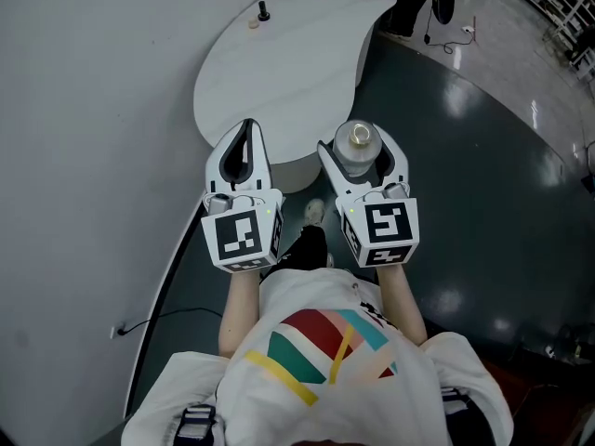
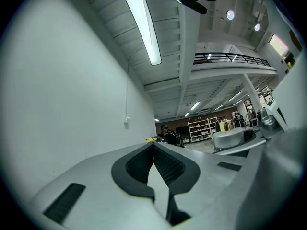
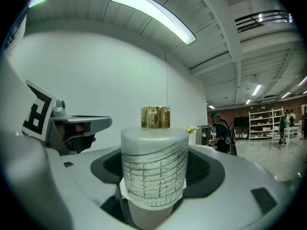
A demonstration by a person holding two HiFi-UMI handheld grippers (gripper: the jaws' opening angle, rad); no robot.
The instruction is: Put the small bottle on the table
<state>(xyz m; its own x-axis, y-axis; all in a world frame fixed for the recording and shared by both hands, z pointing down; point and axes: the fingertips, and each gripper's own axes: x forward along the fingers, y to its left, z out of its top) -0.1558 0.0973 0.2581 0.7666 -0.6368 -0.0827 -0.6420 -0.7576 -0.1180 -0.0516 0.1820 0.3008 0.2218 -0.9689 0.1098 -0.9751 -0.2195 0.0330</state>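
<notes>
Head view: right claw (image 1: 363, 149) clamps small bottle (image 1: 355, 138) near table (image 1: 279, 63) edge — left claw (image 1: 247, 128) together.

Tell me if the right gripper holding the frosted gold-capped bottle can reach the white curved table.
Probably yes. The right gripper, shut on the frosted gold-capped bottle, hangs beside the near edge of the white curved table; nothing stands between them, and the top there is bare.

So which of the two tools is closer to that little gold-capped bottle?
Right. The right tool is shut on the small bottle, held upright between its jaws. The left tool, shut and empty, sits alongside, not touching it.
</notes>
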